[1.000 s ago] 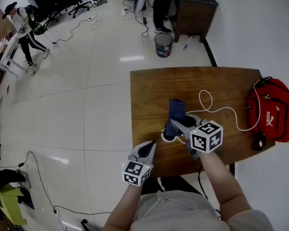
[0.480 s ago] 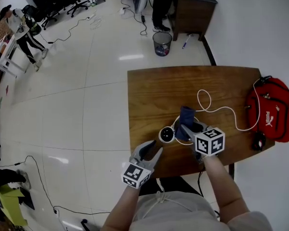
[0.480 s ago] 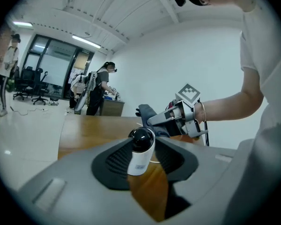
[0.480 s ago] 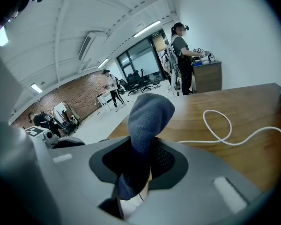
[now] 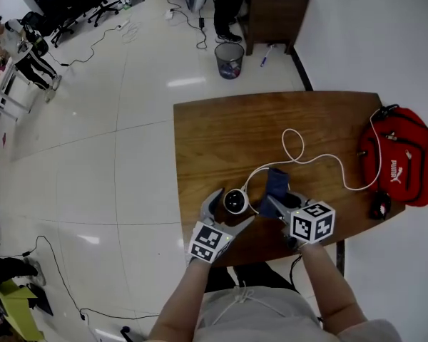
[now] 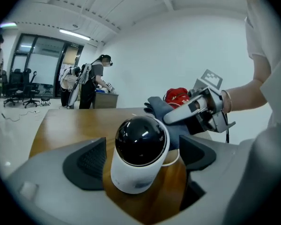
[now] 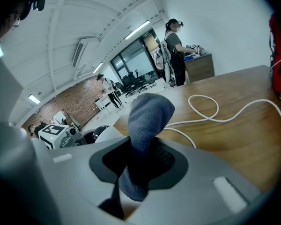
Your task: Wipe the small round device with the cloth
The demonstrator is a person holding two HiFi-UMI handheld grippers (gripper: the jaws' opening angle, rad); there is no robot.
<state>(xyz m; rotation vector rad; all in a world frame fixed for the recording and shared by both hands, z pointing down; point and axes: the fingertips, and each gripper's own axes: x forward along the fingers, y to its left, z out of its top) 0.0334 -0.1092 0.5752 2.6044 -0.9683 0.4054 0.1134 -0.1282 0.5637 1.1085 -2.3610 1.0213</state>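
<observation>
White round device (image 6: 139,156), black dome, grey cloth (image 7: 149,121)

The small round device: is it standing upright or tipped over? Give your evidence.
Upright: the small round device stands on its white base on the table, black dome uppermost.

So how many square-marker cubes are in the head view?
2. The left cube is at the table's near edge, by the round device; the right cube is beside it, by the cloth.
</observation>
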